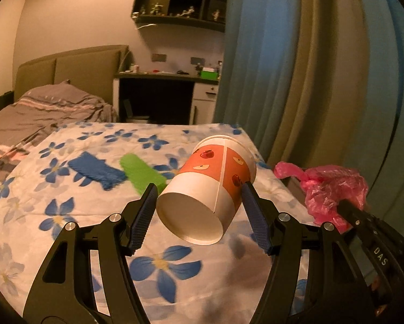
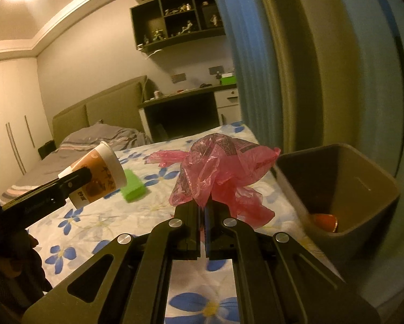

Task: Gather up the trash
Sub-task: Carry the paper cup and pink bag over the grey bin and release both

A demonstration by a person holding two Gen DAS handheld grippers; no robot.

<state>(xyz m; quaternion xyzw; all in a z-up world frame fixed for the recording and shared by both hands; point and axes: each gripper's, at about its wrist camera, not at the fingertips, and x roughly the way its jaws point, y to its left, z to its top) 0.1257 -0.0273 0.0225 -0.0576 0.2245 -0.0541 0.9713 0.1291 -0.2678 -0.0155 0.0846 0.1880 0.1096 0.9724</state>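
My left gripper [image 1: 199, 191] is shut on a paper cup [image 1: 210, 189], orange and white with apple prints, held on its side above the flowered bedsheet [image 1: 67, 216]. The cup also shows in the right wrist view [image 2: 99, 178], held by the left gripper [image 2: 78, 178]. My right gripper [image 2: 203, 205] is shut on a crumpled pink plastic bag [image 2: 218, 167], held above the bed's right edge. The bag also shows in the left wrist view [image 1: 334, 191]. A grey trash bin [image 2: 363, 216] stands right of the bed with an orange item [image 2: 324, 221] inside.
A blue cloth [image 1: 96, 171] and a green sponge [image 1: 142, 172] lie on the bedsheet; the sponge also shows in the right wrist view [image 2: 133, 189]. Blue and tan curtains [image 1: 296, 81] hang at the right. A desk [image 1: 167, 91] and a second bed [image 1: 40, 113] stand behind.
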